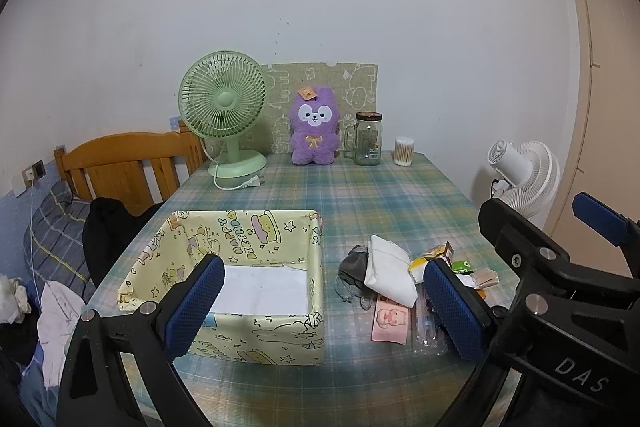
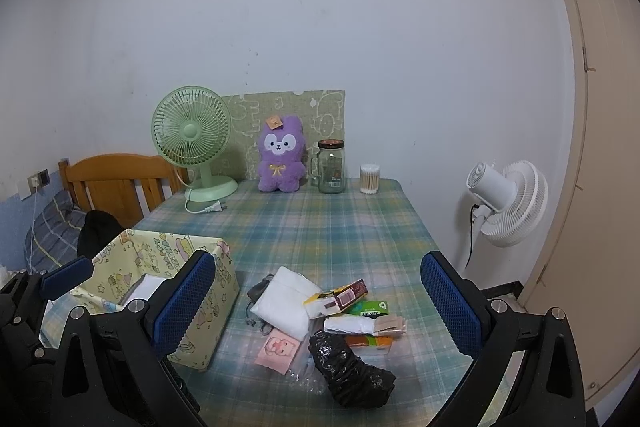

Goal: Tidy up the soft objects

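Both grippers spread wide above the plaid table (image 2: 320,227), gripping nothing.

Left gripper (image 1: 324,303) between yellow box (image 1: 280,339), lettered "HAPPY BIRTHDAY", and soft pile: white folded cloth (image 2: 284,301), grey pouch (image 1: 354,267), pink packet (image 2: 279,346), black bag (image 2: 352,371). Right gripper (image 2: 318,303) over that pile. "DAS" legible on right gripper's body in left view.

A folded white cloth (image 2: 285,301), grey pouch (image 2: 258,290) and crumpled black bag (image 2: 352,373) lie heaped lower centre, right of the open yellow box (image 2: 208,301).
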A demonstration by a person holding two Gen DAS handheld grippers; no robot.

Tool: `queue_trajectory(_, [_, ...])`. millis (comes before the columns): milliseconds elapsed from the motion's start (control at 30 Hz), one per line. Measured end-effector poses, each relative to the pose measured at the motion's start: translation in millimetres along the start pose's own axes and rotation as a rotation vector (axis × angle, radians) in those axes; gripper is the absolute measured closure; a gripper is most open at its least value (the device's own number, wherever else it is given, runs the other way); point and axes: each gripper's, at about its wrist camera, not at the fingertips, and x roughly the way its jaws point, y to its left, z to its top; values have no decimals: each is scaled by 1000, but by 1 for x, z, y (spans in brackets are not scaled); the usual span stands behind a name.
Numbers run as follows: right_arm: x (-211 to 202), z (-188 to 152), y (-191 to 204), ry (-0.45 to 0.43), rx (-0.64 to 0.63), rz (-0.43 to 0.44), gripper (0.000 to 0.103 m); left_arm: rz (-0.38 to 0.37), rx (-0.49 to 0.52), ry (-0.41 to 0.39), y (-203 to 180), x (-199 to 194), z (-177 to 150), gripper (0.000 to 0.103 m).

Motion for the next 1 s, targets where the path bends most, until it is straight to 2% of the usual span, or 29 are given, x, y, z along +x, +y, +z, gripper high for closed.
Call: queue_trajectory(1000, [-9,6,1,-8,6,-1,0,13,-6,-16,0,-8,3,2])
